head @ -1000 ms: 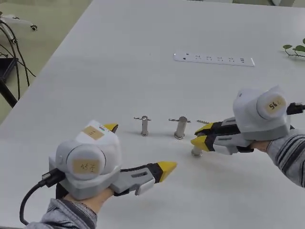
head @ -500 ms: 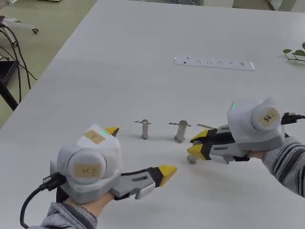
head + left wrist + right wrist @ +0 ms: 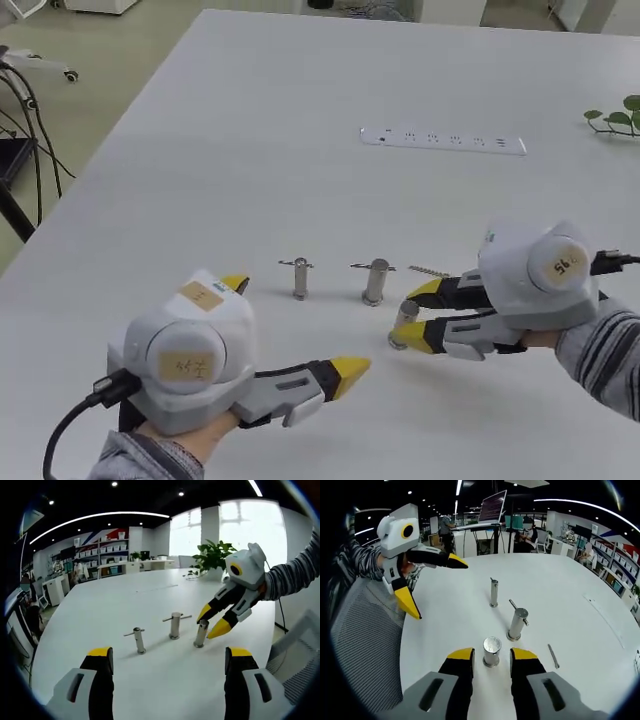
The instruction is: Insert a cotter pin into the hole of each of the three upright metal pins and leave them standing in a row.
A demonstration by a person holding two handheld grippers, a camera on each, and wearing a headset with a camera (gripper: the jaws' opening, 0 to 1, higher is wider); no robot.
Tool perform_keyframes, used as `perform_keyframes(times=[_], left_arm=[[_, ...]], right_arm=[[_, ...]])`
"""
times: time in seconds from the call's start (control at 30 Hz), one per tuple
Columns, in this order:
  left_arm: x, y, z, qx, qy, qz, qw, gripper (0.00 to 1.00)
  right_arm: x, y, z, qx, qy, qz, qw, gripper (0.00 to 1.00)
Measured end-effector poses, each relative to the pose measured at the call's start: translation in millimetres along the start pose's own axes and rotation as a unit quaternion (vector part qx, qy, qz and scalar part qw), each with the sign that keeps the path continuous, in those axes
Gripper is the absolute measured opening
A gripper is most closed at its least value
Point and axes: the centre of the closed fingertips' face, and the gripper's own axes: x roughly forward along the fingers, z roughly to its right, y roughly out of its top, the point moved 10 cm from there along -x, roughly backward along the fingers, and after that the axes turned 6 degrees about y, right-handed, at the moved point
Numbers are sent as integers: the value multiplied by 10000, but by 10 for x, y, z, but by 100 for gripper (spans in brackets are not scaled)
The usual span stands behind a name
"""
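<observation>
Jaws of right gripper [image 3: 411, 315] level, parted astride third metal pin [image 3: 492, 651]; left gripper [image 3: 292, 325] wide, empty

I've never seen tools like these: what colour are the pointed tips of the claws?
Bright yellow on the left gripper and right gripper; head view shows it best.

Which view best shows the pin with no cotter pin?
Right gripper view: the bare pin stands close between the right claw's open jaws. Left gripper view shows it side-on, farther; head view, small.

Left tool [image 3: 292, 326] spread wide, right tool [image 3: 410, 315] parted
</observation>
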Motion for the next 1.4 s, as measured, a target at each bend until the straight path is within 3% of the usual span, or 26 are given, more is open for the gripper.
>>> perform_keyframes(times=[0.27,0.53,0.97,1.4], left_arm=[[10,-12,-7,-17,31,-82,10000,93],[17,-3,10,-33,-18,-38,10000,94],[30,-7,41,-48,-128,-47,9999,94],[46,-22,41,-59,-157,-112,9998,92]], right_arm=[[-223,-58,125,49,-146,-204,9997,25],[-319,-52,403,180,-315,-506,9981,24],[-154,-58,832,394,-347,-1090,9927,20],[52,-100,1044,444,-213,-1544,9868,10]])
